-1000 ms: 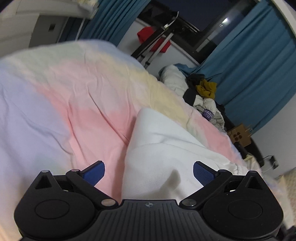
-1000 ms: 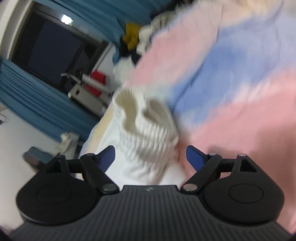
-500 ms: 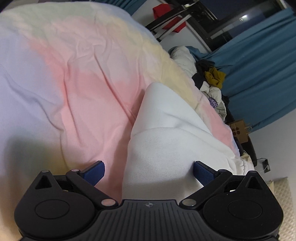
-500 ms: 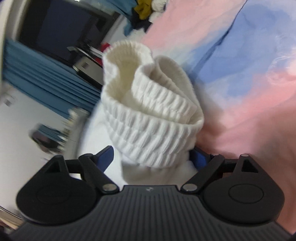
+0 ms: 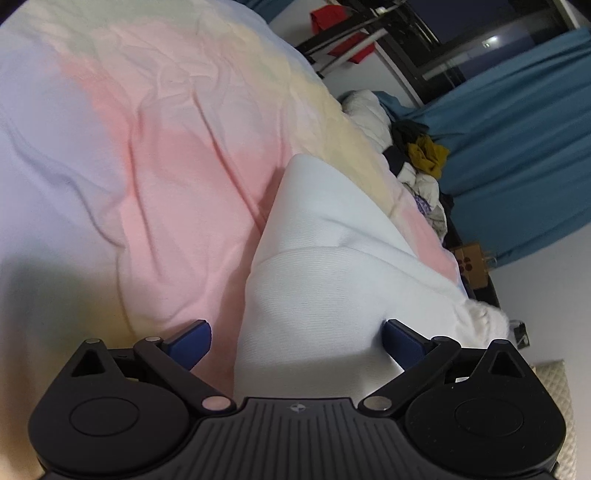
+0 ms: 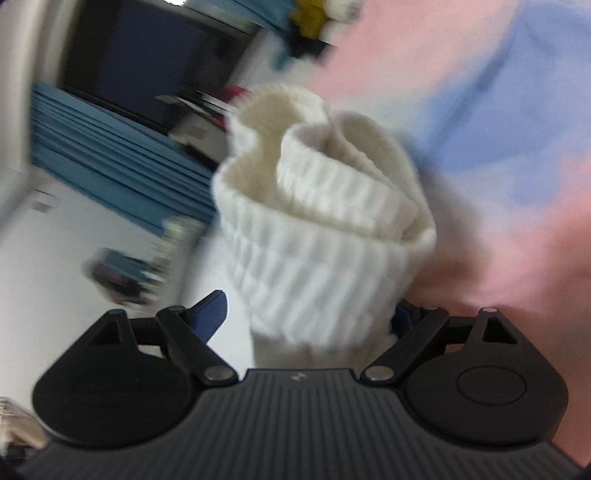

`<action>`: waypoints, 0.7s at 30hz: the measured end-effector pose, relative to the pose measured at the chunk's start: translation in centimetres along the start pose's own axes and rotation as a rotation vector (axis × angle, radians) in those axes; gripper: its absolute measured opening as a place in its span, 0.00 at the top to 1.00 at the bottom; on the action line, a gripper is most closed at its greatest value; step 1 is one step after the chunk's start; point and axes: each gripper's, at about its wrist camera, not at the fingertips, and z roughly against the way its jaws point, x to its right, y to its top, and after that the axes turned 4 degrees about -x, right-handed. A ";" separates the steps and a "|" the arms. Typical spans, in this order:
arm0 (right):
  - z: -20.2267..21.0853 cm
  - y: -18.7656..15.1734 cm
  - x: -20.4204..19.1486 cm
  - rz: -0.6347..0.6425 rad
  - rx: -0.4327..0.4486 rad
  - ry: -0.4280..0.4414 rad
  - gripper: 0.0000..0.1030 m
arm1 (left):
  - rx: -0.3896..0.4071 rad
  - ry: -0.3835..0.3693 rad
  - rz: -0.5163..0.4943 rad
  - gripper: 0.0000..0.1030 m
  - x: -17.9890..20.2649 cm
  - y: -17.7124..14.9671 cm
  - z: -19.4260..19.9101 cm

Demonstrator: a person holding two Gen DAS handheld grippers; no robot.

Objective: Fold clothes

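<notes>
**White garment lies between two wide-set grippers on the pastel bed**

In the left wrist view, the left gripper (image 5: 295, 341) stands with its blue pads spread wide. The smooth white knit garment (image 5: 332, 288) lies between them: its right edge touches or nearly touches the right pad, while the left pad sits clear of the cloth over the pink, lilac and yellow bedspread (image 5: 147, 166). Nothing is clamped. The garment's long axis runs from the near gripper toward the far right, ending in a folded corner that points away and slightly left. One layer lies over another, with a seam-like edge crossing its middle.

In the right wrist view, blurred, the right gripper (image 6: 310, 319) is also spread wide. The garment's ribbed cream cuff (image 6: 321, 229) fills the gap between the blue pads and hides most of the right one. Whether the pads press on it cannot be told, and the cuff looks loose. The cuff stands up, rolled, with its open end pointing away.

Farther off, at the bed's far right edge, sits a heap of mixed clothes with a mustard-yellow piece (image 5: 428, 153). Beyond it hang blue curtains (image 5: 517, 129), beside a dark window (image 5: 480, 22) and a red cloth on a metal rack (image 5: 332, 26). A brown cardboard box (image 5: 472, 264) sits on the floor at the right.
</notes>
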 end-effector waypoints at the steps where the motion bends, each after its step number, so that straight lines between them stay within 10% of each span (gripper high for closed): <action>1: 0.0 0.2 -0.3 0.000 0.015 0.035 0.12 | 0.003 0.002 0.004 0.03 -0.1 0.1 0.0; 8: -1.8 -0.4 1.1 0.040 -0.056 -0.131 0.18 | -0.012 -0.005 -0.061 0.04 0.9 -0.7 -0.5; 12: -2.0 -0.7 0.4 0.102 -0.064 -0.212 0.33 | -0.011 -0.015 -0.086 0.23 1.5 -1.2 -0.6; 14: -1.5 -0.7 -0.5 0.135 -0.047 -0.213 0.51 | -0.010 -0.015 -0.089 0.27 1.7 -1.2 -0.5; 21: -0.9 0.7 -3.6 0.194 0.014 -0.155 0.66 | 0.038 -0.015 -0.098 0.45 3.6 -1.7 1.6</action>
